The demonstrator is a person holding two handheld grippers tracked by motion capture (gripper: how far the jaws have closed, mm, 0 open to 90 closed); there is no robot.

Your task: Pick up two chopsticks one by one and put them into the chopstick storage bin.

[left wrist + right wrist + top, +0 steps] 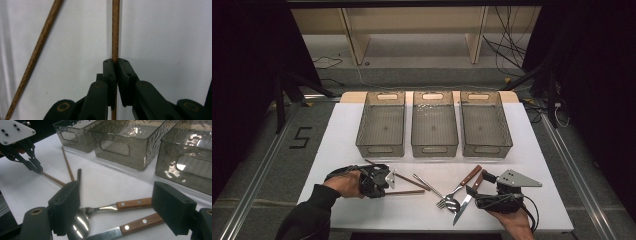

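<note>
High view: three bins (434, 125), two chopsticks (404, 192), one knife (467, 200).

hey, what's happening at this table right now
A person holds a gripper in each hand at a white table. The left gripper has its jaws shut on a wooden chopstick lying on the table, with a second chopstick beside it. The right gripper hangs open over a wooden-handled fork and knife. Three clear bins stand in a row at the back, seemingly empty.
</note>
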